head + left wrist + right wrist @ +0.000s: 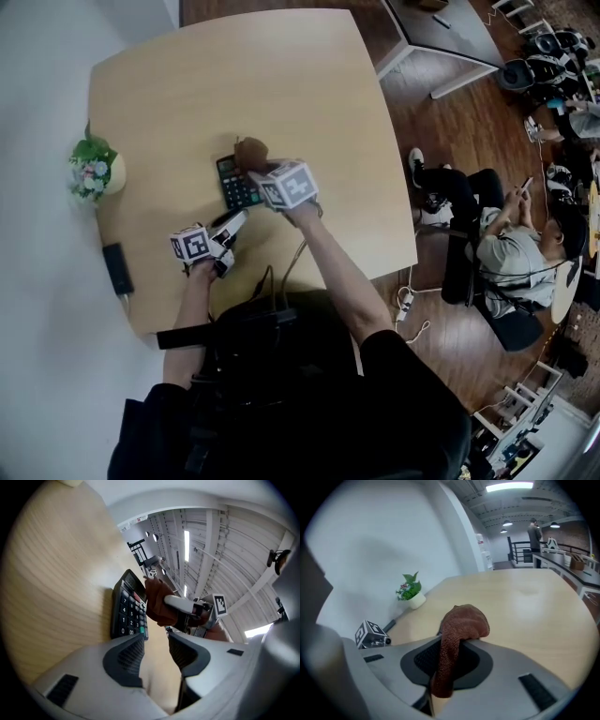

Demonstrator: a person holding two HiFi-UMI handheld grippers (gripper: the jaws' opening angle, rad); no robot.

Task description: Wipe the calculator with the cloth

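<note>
While tight on cloth [465, 623], right tool [451, 658].

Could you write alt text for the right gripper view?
The right gripper pinches a brown cloth between its jaws over a pale wooden table. A small potted plant stands at the table's far edge by a white wall.
</note>
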